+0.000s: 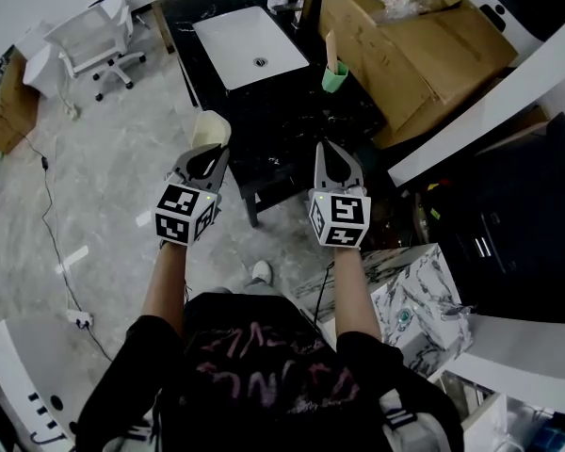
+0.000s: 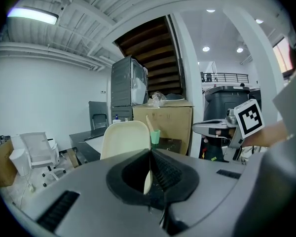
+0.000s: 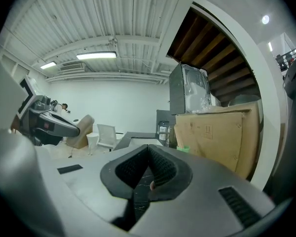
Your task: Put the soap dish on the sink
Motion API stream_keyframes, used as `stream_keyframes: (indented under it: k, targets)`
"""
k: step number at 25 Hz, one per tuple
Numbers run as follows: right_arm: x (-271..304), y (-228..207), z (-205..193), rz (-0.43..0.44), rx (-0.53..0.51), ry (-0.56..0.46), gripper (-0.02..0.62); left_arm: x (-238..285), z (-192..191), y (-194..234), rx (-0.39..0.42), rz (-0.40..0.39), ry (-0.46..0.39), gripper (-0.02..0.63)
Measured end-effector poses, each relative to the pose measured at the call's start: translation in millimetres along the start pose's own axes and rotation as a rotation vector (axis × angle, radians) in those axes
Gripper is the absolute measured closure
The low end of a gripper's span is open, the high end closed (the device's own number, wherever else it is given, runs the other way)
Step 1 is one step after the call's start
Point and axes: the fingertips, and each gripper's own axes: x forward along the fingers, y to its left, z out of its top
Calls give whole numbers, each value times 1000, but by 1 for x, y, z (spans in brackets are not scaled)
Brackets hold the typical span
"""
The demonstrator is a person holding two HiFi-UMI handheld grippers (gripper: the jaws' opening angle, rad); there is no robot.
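Head view shows the person standing a little back from the black counter (image 1: pixel 297 111), with both tools held out in front at about the same height. The left gripper (image 1: pixel 210 151) is clamped on the soap dish (image 1: pixel 210 127), a cream-coloured piece that stands up from the jaws. In the left gripper view the jaws pinch only the lower edge of the dish (image 2: pixel 126 138), so most of it rises free above them; I think this thin edge hold is chosen so that the dish can later be laid flat and let go without the tool touching the surface. The right gripper (image 1: pixel 332 149) has its jaws together with nothing between them, as the right gripper view (image 3: pixel 149 148) confirms, and it seems to be kept beside only so it does not disturb the carrying. The white sink (image 1: pixel 245 38) lies further ahead on the counter, well apart from the dish, and a green cup (image 1: pixel 334 77) stands near its right side in front of a cardboard box (image 1: pixel 424 45). My judgement is that the task is in the carrying step: the dish is gripped and lifted, but not yet brought over the sink, and the approach should keep clear of the cup.
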Motion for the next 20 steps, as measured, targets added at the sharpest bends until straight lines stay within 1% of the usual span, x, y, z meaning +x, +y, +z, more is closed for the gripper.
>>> stream_keyframes:
  k: [4,9,16,20]
  targets:
    - [9,-8,-2,6,12,3,581,14,6,-2,7,-1,6,586]
    - [21,-12,-2,16,13,5,581,24,17,7,7,12,-10,585]
    - [44,-17,6,0,8,-2,581,48,29,19,20,-18,-18,585]
    - [62,-29,8,-32,17,0,581,70,32,29,19,-42,-16,584]
